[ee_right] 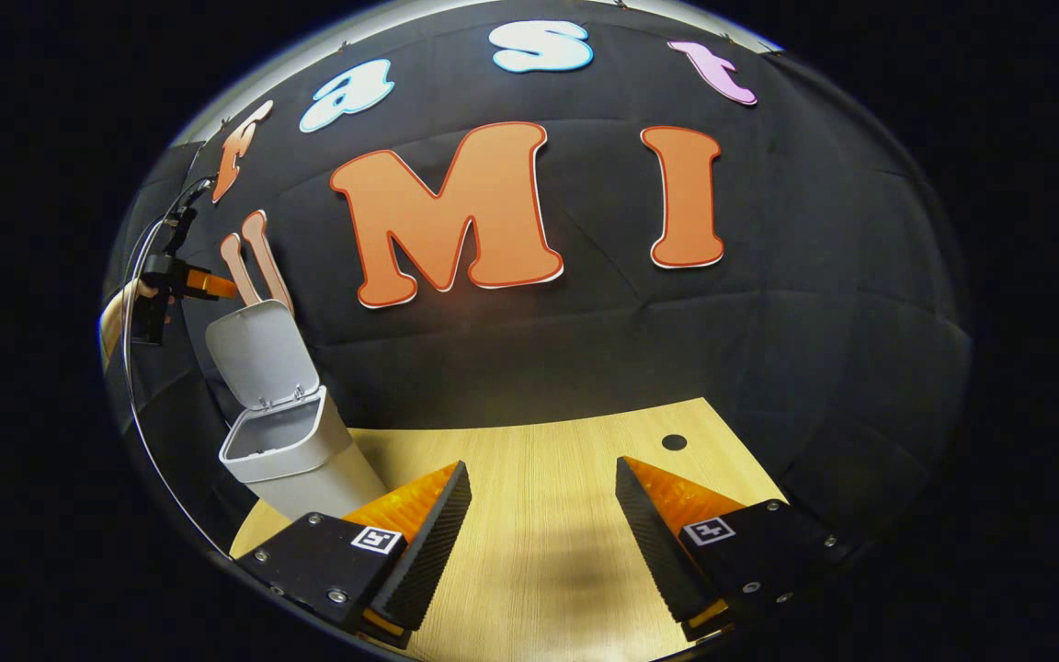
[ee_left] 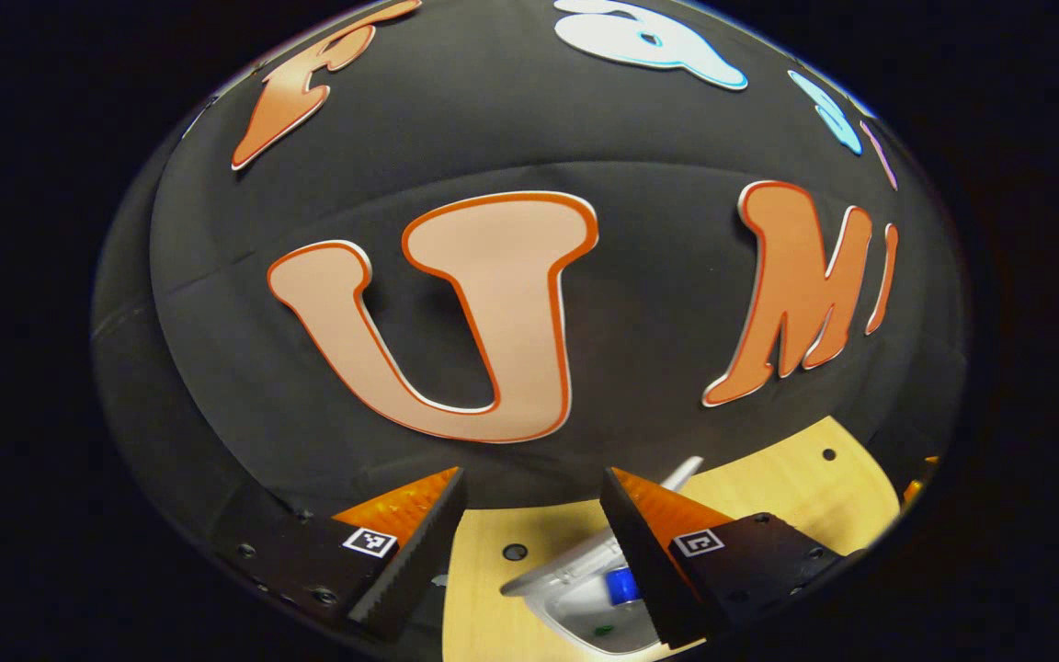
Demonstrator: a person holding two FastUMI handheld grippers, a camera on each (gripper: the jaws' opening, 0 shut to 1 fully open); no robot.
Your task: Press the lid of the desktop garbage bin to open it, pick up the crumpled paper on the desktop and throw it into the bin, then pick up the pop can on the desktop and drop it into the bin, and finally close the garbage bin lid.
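The grey desktop bin [ee_right: 286,450] stands at the table's left end with its lid [ee_right: 258,354] tipped up and back. My left gripper [ee_left: 532,473] hangs open above it, nothing between its fingers. Below them I look down into the bin's mouth [ee_left: 543,577], where a blue can-like thing [ee_left: 622,585] lies inside; the right finger covers part of it. The lid's edge [ee_left: 686,471] pokes up behind that finger. My right gripper [ee_right: 543,464] is open and bare over the wooden table [ee_right: 585,428]. The left gripper [ee_right: 182,278] also appears far left, above the lid, held by a hand [ee_right: 116,322].
The light wooden table [ee_left: 796,487] has small round holes [ee_right: 674,441] in its top. The black cloth wall rises close behind the table's far edge. A cable [ee_right: 130,368] runs down from the left gripper beside the bin.
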